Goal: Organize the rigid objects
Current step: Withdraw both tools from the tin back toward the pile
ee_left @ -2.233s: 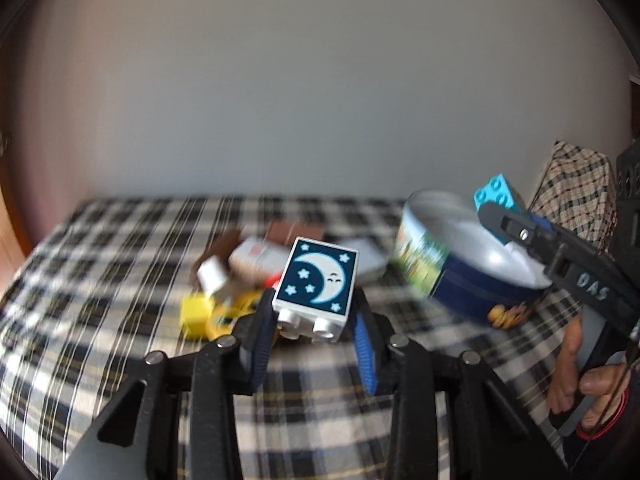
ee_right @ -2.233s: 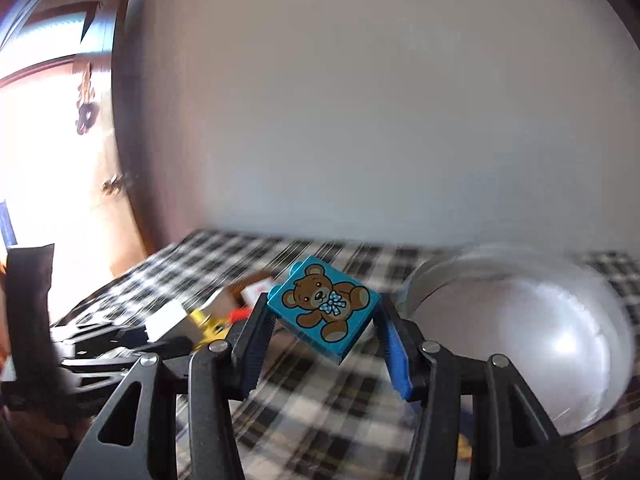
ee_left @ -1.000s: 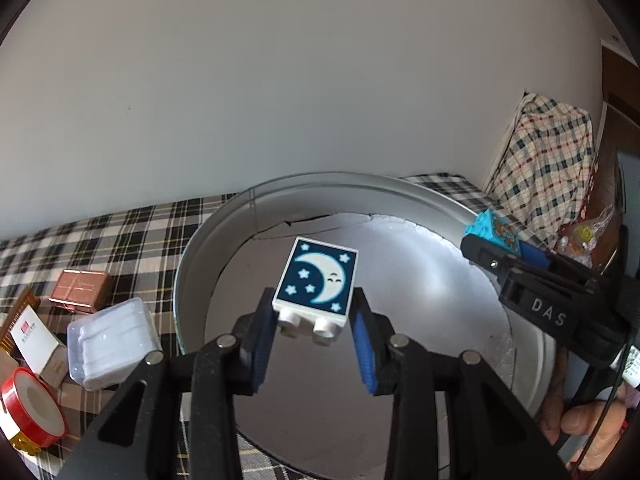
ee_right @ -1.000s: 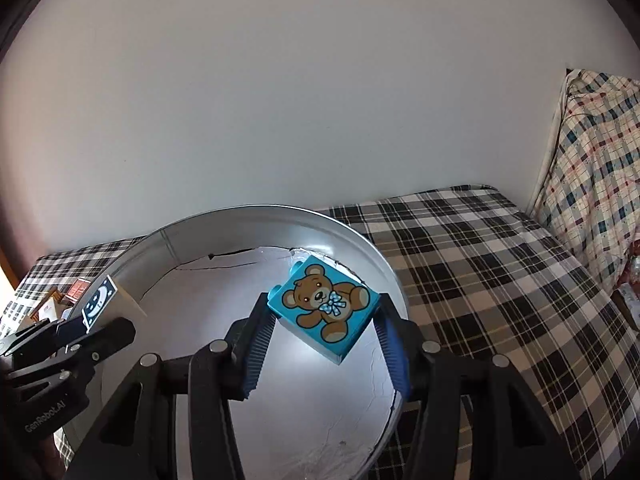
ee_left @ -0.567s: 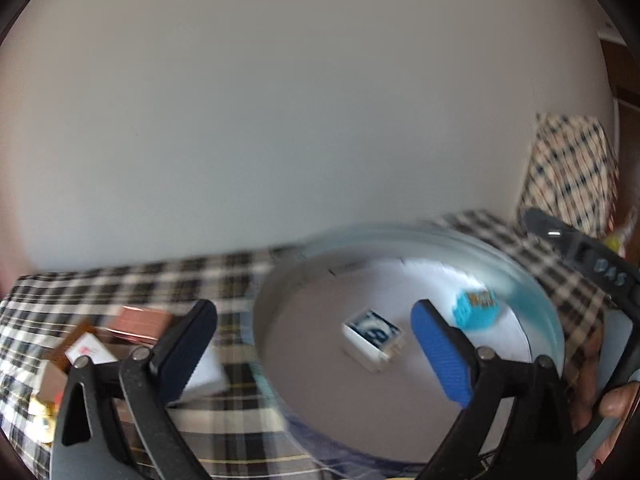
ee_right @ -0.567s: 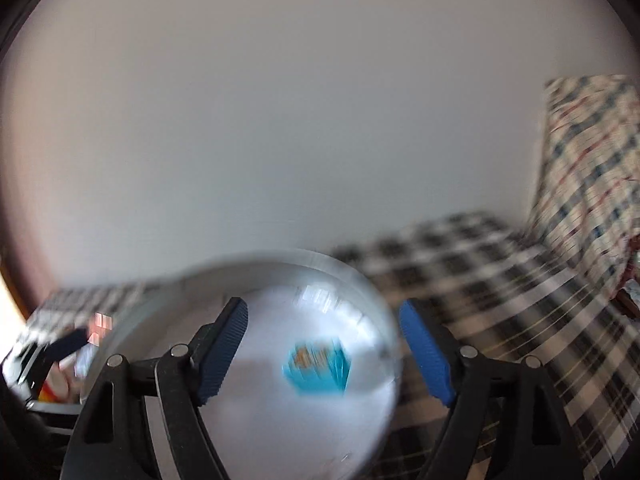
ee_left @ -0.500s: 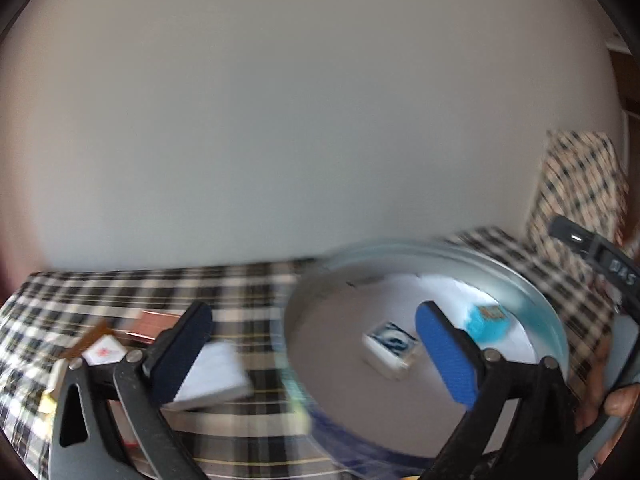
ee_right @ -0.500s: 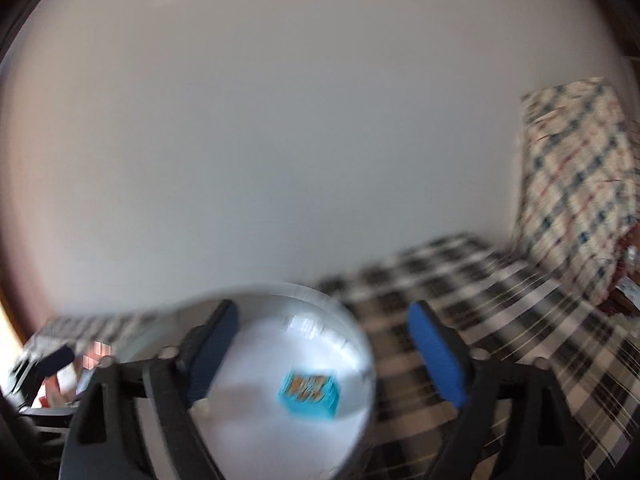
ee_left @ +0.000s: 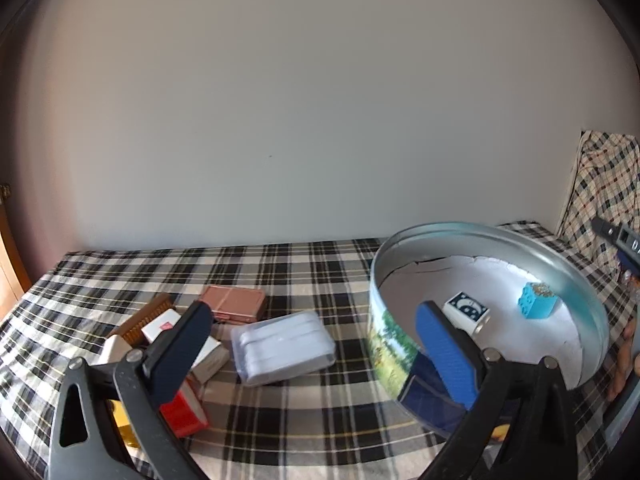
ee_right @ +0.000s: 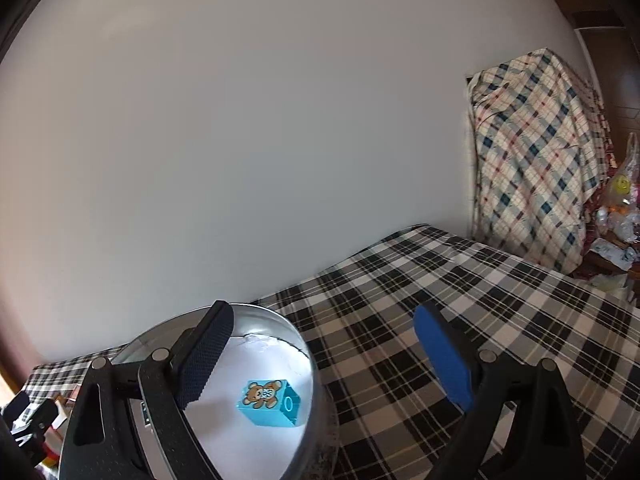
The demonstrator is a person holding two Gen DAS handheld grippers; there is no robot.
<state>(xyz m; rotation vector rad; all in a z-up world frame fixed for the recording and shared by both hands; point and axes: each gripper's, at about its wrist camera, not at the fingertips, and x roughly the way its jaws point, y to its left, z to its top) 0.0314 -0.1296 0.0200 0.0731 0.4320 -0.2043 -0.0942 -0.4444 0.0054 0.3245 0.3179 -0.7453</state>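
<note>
A round metal tin (ee_left: 472, 232) stands on the plaid bed at the right of the left wrist view. Inside it lie a white moon block (ee_left: 466, 312) and a blue teddy-bear block (ee_left: 536, 306). The right wrist view shows the tin (ee_right: 280, 320) at lower left with the bear block (ee_right: 272, 402) on its floor. My left gripper (ee_left: 312, 356) is open and empty, back from the tin, over the bed. My right gripper (ee_right: 320, 356) is open and empty, above the tin's right edge.
A pile of small boxes lies left of the tin: a clear plastic case (ee_left: 282, 346), a copper-coloured case (ee_left: 234, 304), a red box (ee_left: 184, 410), a white box (ee_left: 160, 324). A plaid-covered pillow (ee_right: 532, 160) stands at the bed's right end against the wall.
Both grippers opened and dropped their blocks into the tin, then pulled back. The left view has swung left toward the pile; the right view has swung right.
</note>
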